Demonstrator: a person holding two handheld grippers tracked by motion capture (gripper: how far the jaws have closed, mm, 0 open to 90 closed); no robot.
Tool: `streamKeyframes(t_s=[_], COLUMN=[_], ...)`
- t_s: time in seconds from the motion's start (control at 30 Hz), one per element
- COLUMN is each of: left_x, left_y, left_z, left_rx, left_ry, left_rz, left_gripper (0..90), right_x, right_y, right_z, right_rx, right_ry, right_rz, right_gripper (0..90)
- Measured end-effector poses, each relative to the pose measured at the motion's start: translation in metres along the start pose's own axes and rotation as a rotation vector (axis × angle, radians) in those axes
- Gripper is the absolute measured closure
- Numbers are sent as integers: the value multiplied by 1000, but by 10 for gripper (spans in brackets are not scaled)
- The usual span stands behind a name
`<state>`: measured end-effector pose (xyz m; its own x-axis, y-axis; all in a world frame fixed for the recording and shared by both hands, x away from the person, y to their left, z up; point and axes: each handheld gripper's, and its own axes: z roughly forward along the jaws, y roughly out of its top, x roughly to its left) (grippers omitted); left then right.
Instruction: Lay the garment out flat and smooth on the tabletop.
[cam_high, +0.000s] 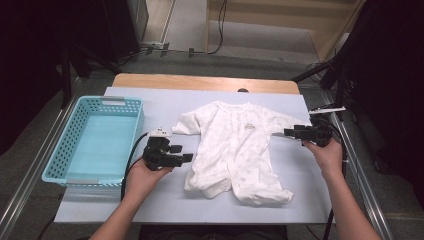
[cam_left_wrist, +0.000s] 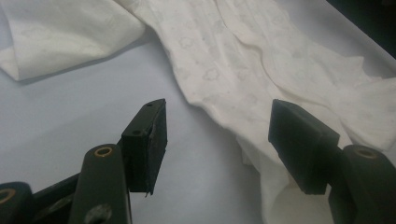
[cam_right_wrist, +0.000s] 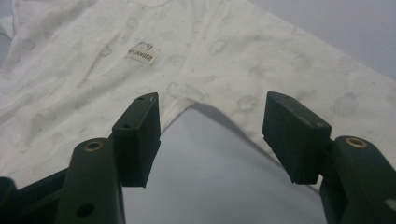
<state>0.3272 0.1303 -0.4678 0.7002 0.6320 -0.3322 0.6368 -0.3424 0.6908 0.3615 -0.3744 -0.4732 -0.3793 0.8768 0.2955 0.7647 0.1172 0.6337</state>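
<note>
White cloud-print romper (cam_high: 235, 150) is laid flat on the counter (cam_high: 300, 200), chest label resolved in right gripper view; both jaws are held wide, nothing gripped.

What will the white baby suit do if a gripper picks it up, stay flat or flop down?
The baby suit would probably flop and dangle: it is thin cloth, already wrinkled and folded at one leg. It looks light. If pushed, it would likely bunch up on the table rather than slide whole.
</note>
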Motion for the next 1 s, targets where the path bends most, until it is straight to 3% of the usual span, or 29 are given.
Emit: streamKeyframes(t_s=[0.2,0.57,1.0], left_x=[7,18,38], left_y=[7,19,33], left_z=[6,16,27], left_rx=[0,-3,2], left_ry=[10,32,96], left_rz=[-15,-27,-30], left_gripper=[374,374,374], right_x=[8,15,33], right_y=[-9,-21,-30], right_z=[3,-3,-11], right_rx=[26,20,16], right_ry=[-2,18,38], right_rz=[-19,-12,-43], right_gripper=[353,353,352])
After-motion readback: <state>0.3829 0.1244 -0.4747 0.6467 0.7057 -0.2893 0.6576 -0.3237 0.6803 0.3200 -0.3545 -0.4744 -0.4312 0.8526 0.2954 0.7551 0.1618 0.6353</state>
